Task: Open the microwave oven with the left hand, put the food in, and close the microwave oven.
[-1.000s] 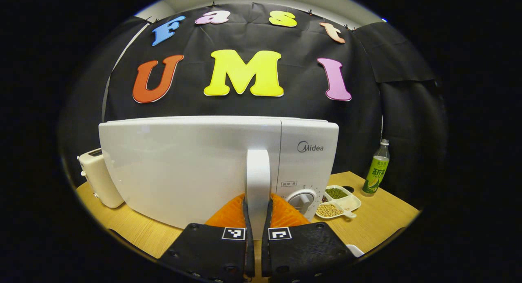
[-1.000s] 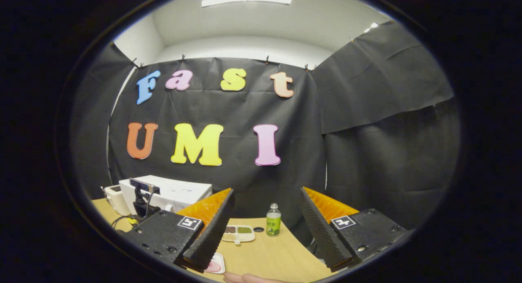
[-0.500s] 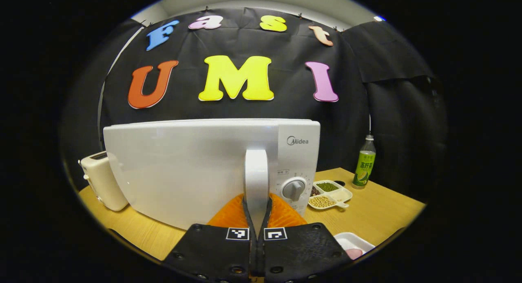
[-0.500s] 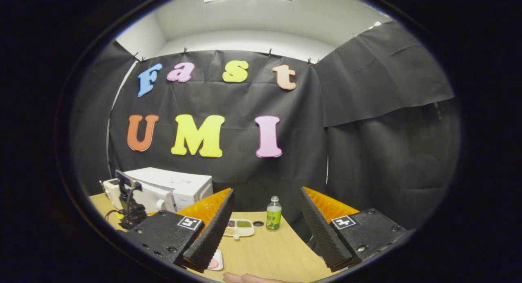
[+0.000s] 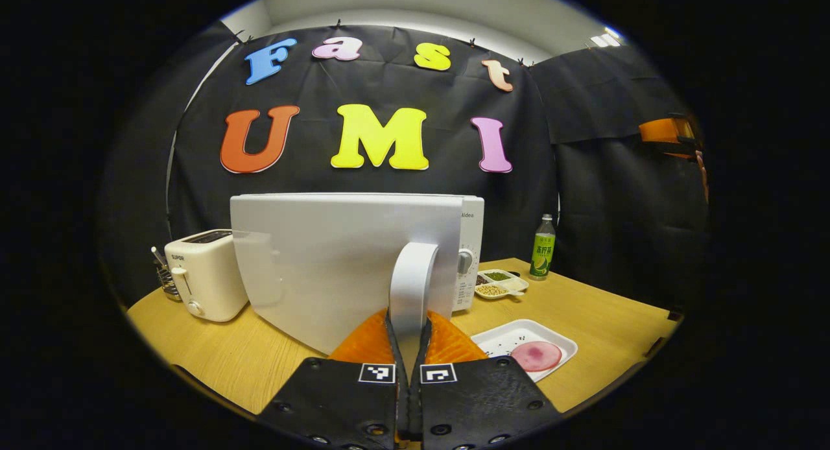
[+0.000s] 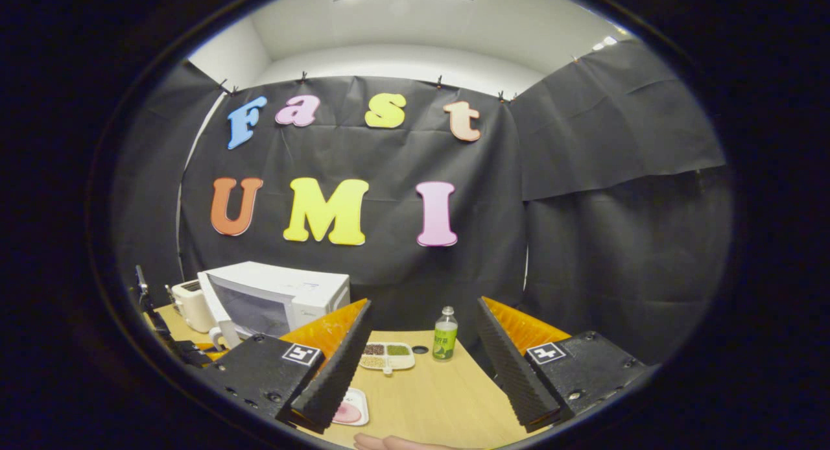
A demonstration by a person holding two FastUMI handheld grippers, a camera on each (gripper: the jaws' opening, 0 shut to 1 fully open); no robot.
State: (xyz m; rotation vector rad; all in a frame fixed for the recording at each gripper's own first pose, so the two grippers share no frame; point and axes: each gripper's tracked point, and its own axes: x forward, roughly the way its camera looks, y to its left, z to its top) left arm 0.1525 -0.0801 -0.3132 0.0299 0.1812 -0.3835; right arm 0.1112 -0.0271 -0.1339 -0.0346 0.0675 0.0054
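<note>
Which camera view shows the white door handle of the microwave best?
The left gripper view: the door handle stands close, clamped between the left gripper. In the right gripper view the handle is small and far.

White microwave (image 5: 337,255); pink food (image 5: 536,356)

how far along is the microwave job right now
Done so far: nothing is finished. In hand: the left tongs are shut on the door handle and the microwave door is swung partly open. Left: the food sits on its white tray on the table, the right tongs are open and empty, and the door must be closed afterwards.
</note>
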